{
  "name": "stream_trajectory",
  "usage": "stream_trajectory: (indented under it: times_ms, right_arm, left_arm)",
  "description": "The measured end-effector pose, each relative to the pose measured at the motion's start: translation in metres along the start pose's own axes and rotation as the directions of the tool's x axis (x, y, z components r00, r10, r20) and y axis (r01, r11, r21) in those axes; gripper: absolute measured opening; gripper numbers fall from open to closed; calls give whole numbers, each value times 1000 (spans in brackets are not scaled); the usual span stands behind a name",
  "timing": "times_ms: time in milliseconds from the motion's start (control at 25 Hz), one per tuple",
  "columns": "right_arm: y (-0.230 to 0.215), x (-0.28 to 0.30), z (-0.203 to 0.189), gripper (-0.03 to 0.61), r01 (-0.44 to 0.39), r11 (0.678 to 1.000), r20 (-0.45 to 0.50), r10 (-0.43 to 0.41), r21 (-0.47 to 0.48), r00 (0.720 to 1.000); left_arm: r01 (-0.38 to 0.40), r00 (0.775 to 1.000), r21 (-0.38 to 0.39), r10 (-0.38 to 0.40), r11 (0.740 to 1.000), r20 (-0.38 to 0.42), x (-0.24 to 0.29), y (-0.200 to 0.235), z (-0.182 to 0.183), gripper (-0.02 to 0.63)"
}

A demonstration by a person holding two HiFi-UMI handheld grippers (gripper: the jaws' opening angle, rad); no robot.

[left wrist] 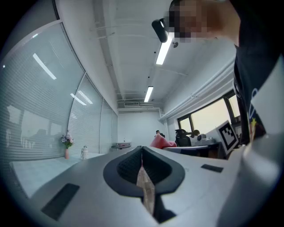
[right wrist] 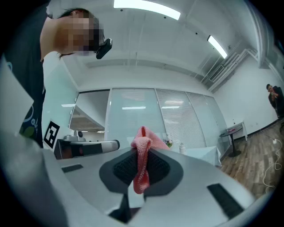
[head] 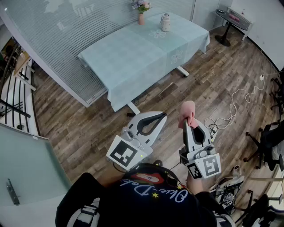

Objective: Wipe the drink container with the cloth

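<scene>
A long table (head: 133, 62) under a pale green chequered tablecloth stands on a wood-plank floor (head: 88, 119), its far edge close along a glass wall with blinds (head: 66, 26). A pink vase of flowers (head: 141, 13) stands at that far edge, towards the table's right end. Beyond the table's right corner stands a small dark side table (head: 228, 20). A white cable (head: 235, 104) trails in loops over the floor near dark office chairs (head: 270, 142).

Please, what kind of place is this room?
Probably an office or a meeting room. It has glass partition walls with blinds, a long cloth-covered table, and black office chairs at the right edge of the head view.
</scene>
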State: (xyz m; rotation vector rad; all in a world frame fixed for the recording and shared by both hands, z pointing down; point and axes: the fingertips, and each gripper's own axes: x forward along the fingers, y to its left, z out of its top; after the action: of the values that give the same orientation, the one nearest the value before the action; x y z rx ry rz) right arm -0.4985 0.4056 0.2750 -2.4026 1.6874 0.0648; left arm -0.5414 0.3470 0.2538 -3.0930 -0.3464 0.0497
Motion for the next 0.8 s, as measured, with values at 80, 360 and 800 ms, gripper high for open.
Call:
stream_trajectory:
  times_ms: [80,360,800]
  right_arm:
    - [0,-6,0,23,-2,1000,3,2,3,1000]
    - [-10,-32,7,24,3,996,51,-8,86,999]
    - [-38,-75,9,25,97,992,71,-103,83,992]
  left_arm:
    - [0,1000,5,0,1000,0,0,-5,0,5]
    - [-2,1000,1,2,1000,-9,4,-24,0,5]
    - [54,998,16,-53,998,-24,25,-52,-2,5]
